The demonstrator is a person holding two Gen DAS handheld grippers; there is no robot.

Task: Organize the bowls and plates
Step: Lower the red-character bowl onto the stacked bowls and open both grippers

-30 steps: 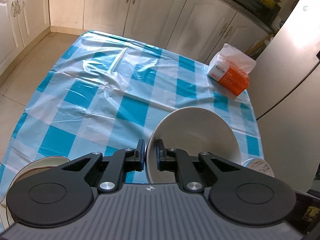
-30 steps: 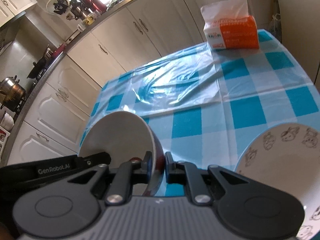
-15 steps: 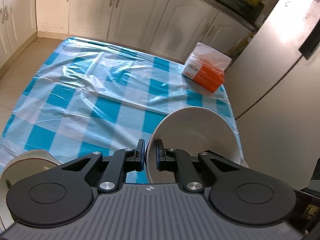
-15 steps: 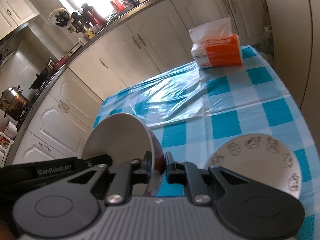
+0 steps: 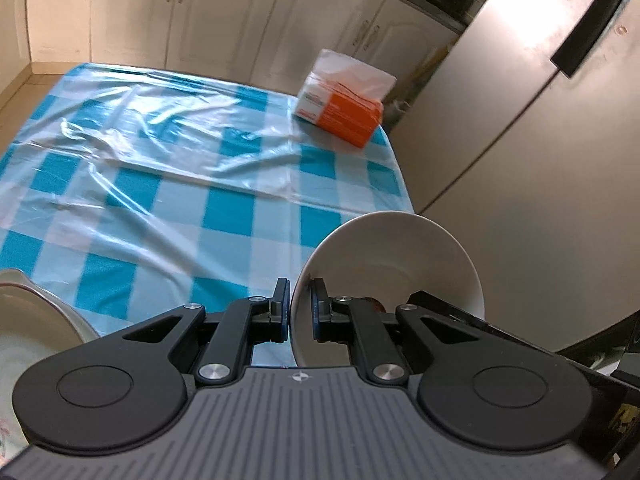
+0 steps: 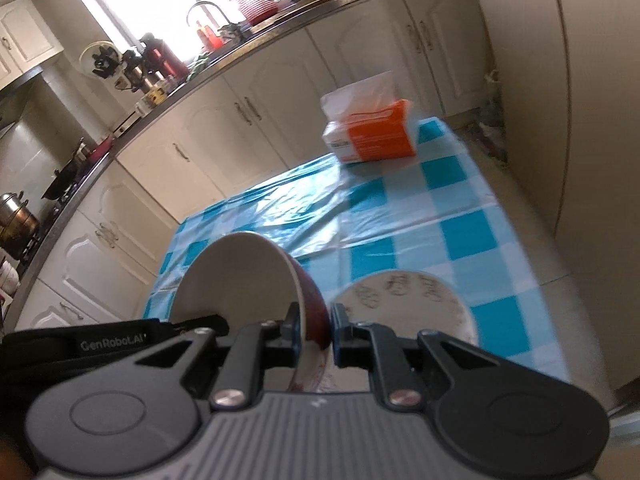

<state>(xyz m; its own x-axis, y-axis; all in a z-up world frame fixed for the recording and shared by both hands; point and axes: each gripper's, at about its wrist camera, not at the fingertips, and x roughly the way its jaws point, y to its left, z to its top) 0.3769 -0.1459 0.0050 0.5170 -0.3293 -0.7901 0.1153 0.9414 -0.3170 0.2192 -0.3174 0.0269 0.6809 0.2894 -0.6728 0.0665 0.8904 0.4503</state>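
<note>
Nearest in the left wrist view, the left gripper point(image 5: 299, 312) is clamped narrow on the rim of a plain white bowl point(image 5: 392, 260), which it holds tilted on edge above the right side of the checked tablecloth point(image 5: 168, 208). In the right wrist view, the right gripper point(image 6: 314, 328) is likewise pinched tight on the wall of a red-sided bowl point(image 6: 248, 276), white inside, carried clear of the cloth and leaning to the left. Both grippers point downward at a slant over the near end of the table, each lifting its bowl by the rim instead of cupping it.

At the near left edge of the left view sits a pale bowl with a dark rim line point(image 5: 36, 320), only partly in frame. Just beyond the right gripper a cartoon-printed bowl point(image 6: 404, 304) rests upright on the cloth.

Judged from this, the sorting is in the middle: two bowls are in the air and not yet set down, and at least two pieces remain separate on the table, nothing visibly stacked. No flat plate can be made out for certain.

Farther off, the middle of the table lies under a wrinkled clear plastic sheet point(image 5: 160, 120). At the far right corner stands an orange tissue pack point(image 5: 340, 110), with cream cabinets point(image 5: 224, 12) behind.
</note>
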